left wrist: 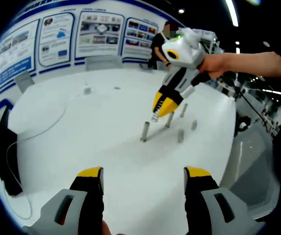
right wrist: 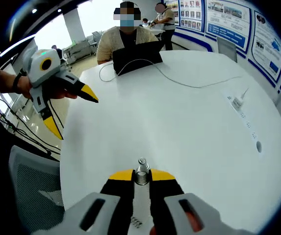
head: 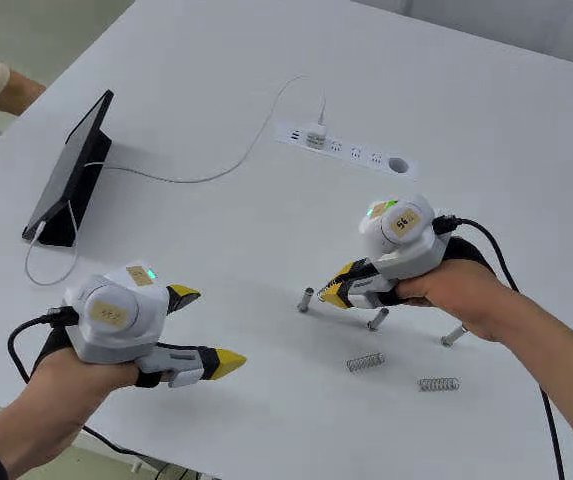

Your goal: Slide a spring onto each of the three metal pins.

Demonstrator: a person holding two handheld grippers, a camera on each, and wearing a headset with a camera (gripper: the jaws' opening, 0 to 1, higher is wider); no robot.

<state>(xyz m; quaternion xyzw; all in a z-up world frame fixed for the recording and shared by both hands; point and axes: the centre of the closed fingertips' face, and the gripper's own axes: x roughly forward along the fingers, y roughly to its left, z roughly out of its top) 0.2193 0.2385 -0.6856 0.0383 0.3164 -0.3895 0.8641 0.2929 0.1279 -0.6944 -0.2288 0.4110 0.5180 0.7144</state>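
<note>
Three short metal pins stand on the white table: the left pin (head: 306,299), the middle pin (head: 377,319) and the right pin (head: 454,335). My right gripper (head: 334,292) is shut on a small spring (right wrist: 141,170), its tips just right of the left pin and slightly above the table. Two loose springs, one (head: 365,361) and another (head: 438,383), lie in front of the pins. My left gripper (head: 206,327) is held open with nothing in it at the near left, well away from the pins. From the left gripper (left wrist: 143,172), the right gripper (left wrist: 164,105) hangs over the left pin (left wrist: 144,132).
A white power strip (head: 344,148) with a plugged cable lies at the back. A dark tablet (head: 71,170) stands propped at the far left. A person sits behind a laptop (right wrist: 138,58) across the table. The near table edge (head: 266,470) runs close below my left hand.
</note>
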